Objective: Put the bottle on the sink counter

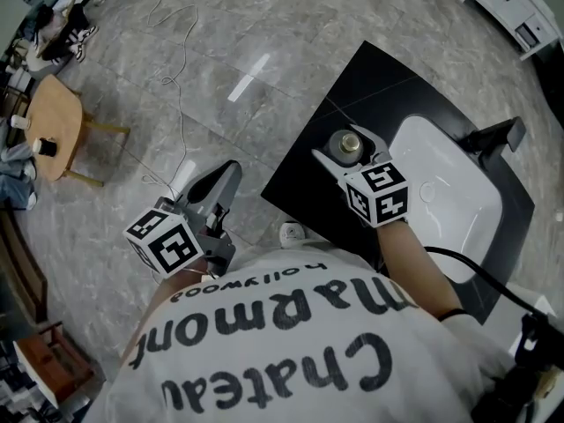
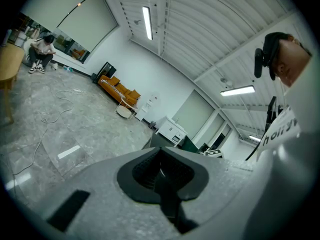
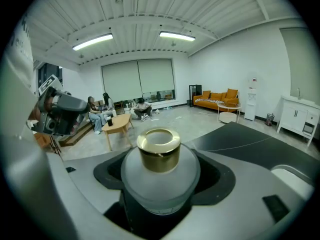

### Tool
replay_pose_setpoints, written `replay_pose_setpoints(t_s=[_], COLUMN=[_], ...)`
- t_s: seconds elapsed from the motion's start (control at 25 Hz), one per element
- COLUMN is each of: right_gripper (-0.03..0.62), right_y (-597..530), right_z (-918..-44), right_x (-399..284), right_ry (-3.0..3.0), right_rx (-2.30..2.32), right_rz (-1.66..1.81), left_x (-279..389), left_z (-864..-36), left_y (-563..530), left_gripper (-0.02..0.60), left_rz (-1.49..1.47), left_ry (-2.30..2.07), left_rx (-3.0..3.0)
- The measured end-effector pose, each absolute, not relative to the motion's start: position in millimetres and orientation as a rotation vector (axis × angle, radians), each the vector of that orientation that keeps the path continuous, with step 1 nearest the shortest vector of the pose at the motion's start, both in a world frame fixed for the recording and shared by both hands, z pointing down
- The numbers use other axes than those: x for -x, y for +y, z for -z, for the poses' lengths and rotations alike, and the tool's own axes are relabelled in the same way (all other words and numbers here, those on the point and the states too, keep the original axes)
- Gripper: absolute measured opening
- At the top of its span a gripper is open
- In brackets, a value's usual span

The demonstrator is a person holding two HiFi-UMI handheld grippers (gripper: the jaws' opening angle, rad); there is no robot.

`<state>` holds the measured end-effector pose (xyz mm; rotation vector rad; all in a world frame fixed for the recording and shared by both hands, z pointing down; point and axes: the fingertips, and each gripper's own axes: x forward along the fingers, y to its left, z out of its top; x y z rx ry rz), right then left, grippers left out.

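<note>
A round frosted glass bottle (image 3: 161, 176) with a gold cap (image 3: 158, 148) sits between the jaws of my right gripper (image 3: 160, 184), which is shut on it. In the head view the right gripper (image 1: 351, 152) holds the bottle (image 1: 346, 144) over the left part of the black sink counter (image 1: 352, 86), beside the white basin (image 1: 449, 192). My left gripper (image 1: 220, 183) hangs over the floor to the left of the counter; its jaws are closed together with nothing between them (image 2: 162, 176).
A black faucet (image 1: 498, 136) stands at the basin's far side. A small wooden table (image 1: 55, 126) and a trailing cable (image 1: 181, 86) are on the grey floor at left. People sit by a low table (image 3: 120, 125) in the distance.
</note>
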<state>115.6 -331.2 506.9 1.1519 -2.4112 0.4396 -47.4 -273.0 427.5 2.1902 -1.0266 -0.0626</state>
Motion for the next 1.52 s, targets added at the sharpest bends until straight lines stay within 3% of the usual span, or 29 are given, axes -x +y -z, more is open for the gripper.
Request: replay_pose_setpoints(t_s=[1.52], right_gripper=[0.345], right_y=[-317.3], right_z=[-532.1], right_x=[-101.6], right_ry=[-2.226], right_rx=[-1.015], right_rz=[-0.281], left_x=[94.7], left_z=[-424.6], left_y=[-231.6], left_gripper=[0.015], left_rz=[0.107], left_ry=[-1.141], left_rx=[-2.135])
